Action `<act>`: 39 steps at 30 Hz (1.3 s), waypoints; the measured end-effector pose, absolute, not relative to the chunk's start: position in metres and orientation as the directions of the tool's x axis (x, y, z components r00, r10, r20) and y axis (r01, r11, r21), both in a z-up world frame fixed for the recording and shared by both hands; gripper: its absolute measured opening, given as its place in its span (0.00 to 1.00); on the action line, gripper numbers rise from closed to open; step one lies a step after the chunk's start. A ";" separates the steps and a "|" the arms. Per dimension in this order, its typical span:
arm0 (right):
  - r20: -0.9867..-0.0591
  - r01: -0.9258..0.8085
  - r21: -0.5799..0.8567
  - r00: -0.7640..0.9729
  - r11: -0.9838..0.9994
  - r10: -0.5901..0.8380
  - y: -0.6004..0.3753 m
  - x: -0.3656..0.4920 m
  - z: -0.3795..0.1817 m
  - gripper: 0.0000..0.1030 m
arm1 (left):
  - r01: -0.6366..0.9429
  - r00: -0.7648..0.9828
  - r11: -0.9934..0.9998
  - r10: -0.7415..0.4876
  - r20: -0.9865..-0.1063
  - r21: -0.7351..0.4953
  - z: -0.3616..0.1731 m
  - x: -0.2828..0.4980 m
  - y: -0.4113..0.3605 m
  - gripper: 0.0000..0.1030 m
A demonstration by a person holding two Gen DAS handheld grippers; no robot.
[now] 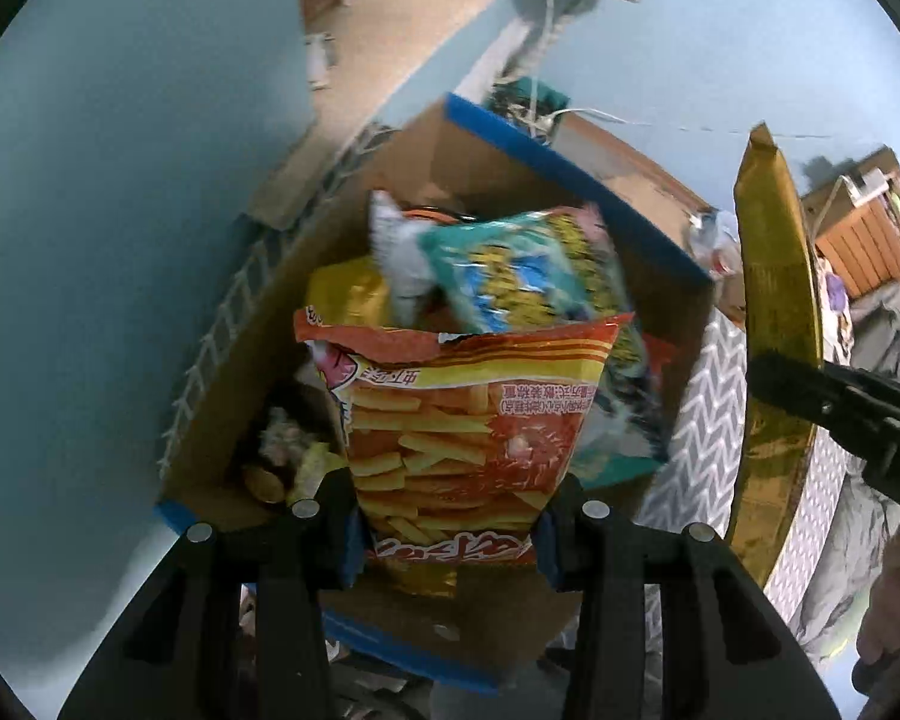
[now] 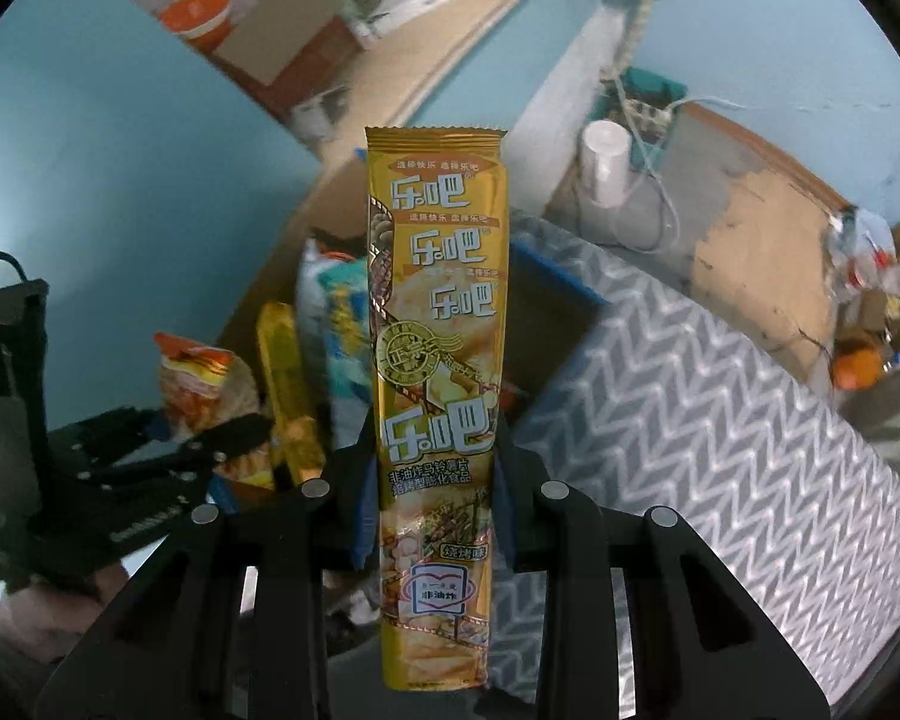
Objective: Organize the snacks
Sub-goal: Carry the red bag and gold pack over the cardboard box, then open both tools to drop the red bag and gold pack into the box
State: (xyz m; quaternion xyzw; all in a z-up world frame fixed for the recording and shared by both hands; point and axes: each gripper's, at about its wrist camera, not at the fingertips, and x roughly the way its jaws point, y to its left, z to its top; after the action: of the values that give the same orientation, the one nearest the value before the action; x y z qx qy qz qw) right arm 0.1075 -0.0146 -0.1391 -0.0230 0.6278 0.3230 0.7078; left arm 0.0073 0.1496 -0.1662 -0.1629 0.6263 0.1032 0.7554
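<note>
The left tongs (image 1: 450, 531) clamp the orange fries bag (image 1: 456, 420) upright over the cardboard box (image 1: 570, 180), ready to slot among packed snacks. The right tongs (image 2: 435, 510) pinch the gold chip sleeve (image 2: 438, 360) vertical beside the box's right edge, awaiting space.

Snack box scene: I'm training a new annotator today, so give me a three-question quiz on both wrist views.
1. True or false: the left gripper is shut on the orange fries bag.
2. What does the right gripper hold?
A. a teal bag
B. the tall gold chip pack
C. a white cup
3. Fill in: the cardboard box has edges taped in ____ tape.

Key: 1 true; 2 B; 3 blue. The fries bag sits over the box, in front of the teal bag already inside it. The gold pack stands upright between the right gripper's fingers, beside the box.
</note>
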 end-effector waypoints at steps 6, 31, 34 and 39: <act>-0.906 -0.523 0.374 -0.030 0.766 0.422 0.025 0.107 -0.148 0.29 | -0.392 0.187 0.914 -0.031 -0.982 -0.103 -0.178 0.002 0.173 0.43; -0.917 -0.500 0.360 -0.033 0.788 0.398 0.038 0.099 -0.151 0.45 | -0.453 0.211 0.885 -0.016 -0.977 -0.112 -0.166 -0.012 0.178 0.69; -0.921 -0.513 0.333 0.005 0.791 0.391 0.027 0.096 -0.138 0.52 | -0.443 0.255 0.887 -0.016 -0.967 -0.132 -0.147 -0.014 0.173 0.69; -0.925 -0.538 0.264 0.093 0.800 0.367 0.008 0.090 -0.112 0.55 | -0.401 0.339 0.907 0.018 -0.941 -0.127 -0.111 -0.013 0.154 0.78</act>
State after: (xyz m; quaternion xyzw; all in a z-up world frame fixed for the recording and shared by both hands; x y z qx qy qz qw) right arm 0.0899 0.0079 -0.1118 -0.0714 0.5990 0.3077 0.7358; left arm -0.0133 0.1537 -0.1112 -0.1710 0.5597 0.1309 0.8002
